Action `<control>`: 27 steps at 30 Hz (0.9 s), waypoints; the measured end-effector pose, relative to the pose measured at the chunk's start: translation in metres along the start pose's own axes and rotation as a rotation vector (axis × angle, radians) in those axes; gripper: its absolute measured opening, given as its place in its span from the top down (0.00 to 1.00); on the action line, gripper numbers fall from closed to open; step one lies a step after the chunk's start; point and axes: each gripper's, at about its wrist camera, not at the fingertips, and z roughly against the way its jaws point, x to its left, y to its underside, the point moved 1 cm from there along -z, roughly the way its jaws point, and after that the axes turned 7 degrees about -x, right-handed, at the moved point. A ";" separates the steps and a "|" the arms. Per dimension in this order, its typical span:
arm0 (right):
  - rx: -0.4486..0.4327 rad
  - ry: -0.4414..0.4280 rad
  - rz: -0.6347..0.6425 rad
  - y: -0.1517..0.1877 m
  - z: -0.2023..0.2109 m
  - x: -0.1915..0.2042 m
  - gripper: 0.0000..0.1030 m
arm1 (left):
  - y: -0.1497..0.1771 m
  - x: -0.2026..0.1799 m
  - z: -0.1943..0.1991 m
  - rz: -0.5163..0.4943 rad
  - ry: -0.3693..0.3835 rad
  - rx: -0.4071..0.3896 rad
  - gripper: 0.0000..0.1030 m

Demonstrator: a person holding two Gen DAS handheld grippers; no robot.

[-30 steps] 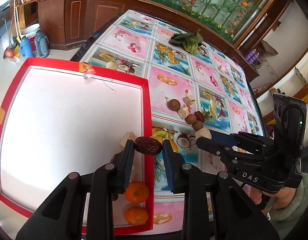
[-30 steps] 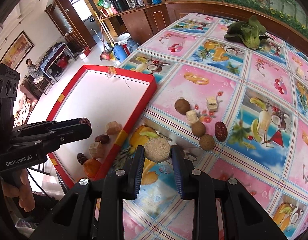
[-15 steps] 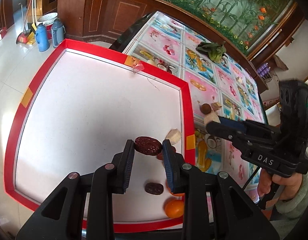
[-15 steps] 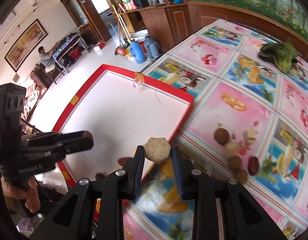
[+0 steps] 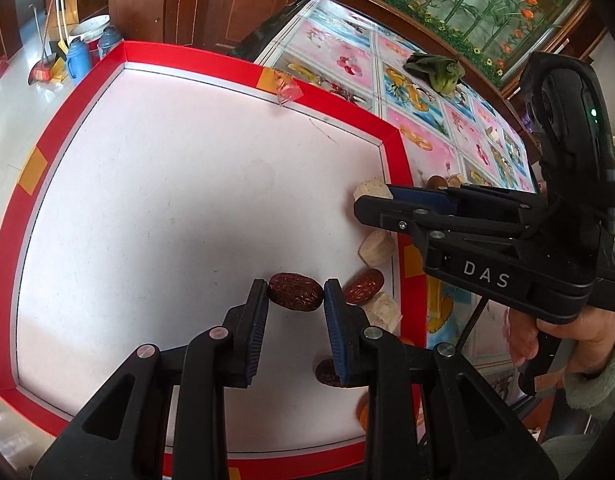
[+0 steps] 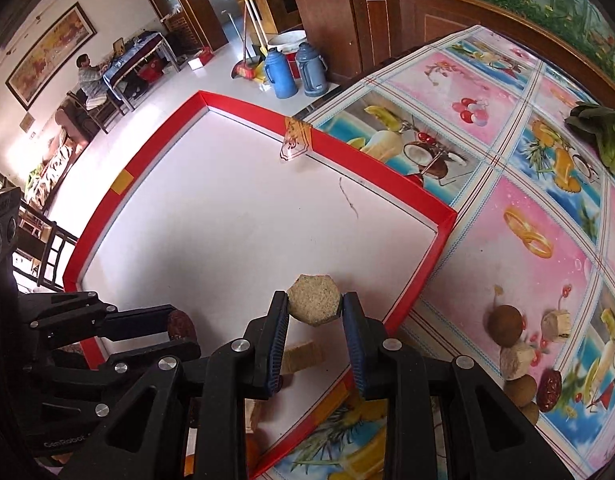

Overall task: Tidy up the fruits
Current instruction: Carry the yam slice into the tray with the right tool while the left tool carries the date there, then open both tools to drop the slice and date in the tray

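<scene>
My left gripper (image 5: pixel 295 296) is shut on a dark red date (image 5: pixel 294 291) and holds it over the white floor of the red-rimmed tray (image 5: pixel 331 117). My right gripper (image 6: pixel 314 306) is shut on a beige hexagonal chunk (image 6: pixel 313 299) above the tray's near right part (image 6: pixel 387 184). In the left wrist view the right gripper (image 5: pixel 371 200) reaches in from the right with the chunk (image 5: pixel 372 189) at its tip. Another date (image 5: pixel 363 286), beige chunks (image 5: pixel 376 247) and an orange fruit (image 5: pixel 363 412) lie in the tray's right corner.
On the patterned tablecloth (image 6: pixel 507 184) right of the tray lie brown round fruits (image 6: pixel 505 325), beige chunks (image 6: pixel 555 323) and a date (image 6: pixel 549 387). A green leafy vegetable (image 6: pixel 603 132) sits at the far side. Two thermos jugs (image 6: pixel 295 68) stand on the floor beyond the table.
Both grippers have moved left from over the tablecloth to over the tray, each still holding its piece. The right gripper's chunk is now past the tray's rim.
</scene>
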 end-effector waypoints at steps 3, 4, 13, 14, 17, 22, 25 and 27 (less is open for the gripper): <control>0.010 0.006 0.000 0.001 -0.005 0.000 0.73 | 0.001 0.001 -0.001 -0.004 0.008 0.001 0.75; 0.013 0.009 0.001 0.001 -0.007 0.000 0.73 | 0.001 0.000 -0.001 -0.005 0.011 0.003 0.75; 0.010 0.021 0.011 0.002 -0.008 -0.001 0.70 | -0.002 -0.001 -0.002 0.001 0.013 0.003 0.75; 0.006 0.018 0.012 0.002 -0.006 -0.001 0.69 | -0.002 -0.001 -0.003 0.002 0.012 0.003 0.75; -0.015 0.016 0.013 0.002 0.003 0.000 0.59 | -0.002 -0.002 -0.003 0.004 0.016 0.001 0.67; -0.062 -0.001 0.000 0.007 0.030 -0.005 0.59 | -0.002 -0.009 0.002 -0.012 0.010 -0.016 0.41; -0.106 -0.015 -0.052 0.021 0.057 -0.018 0.55 | 0.000 -0.010 0.008 -0.015 0.002 -0.025 0.41; -0.124 -0.026 -0.129 0.040 0.075 -0.035 0.52 | 0.002 -0.009 0.014 0.000 0.007 -0.036 0.37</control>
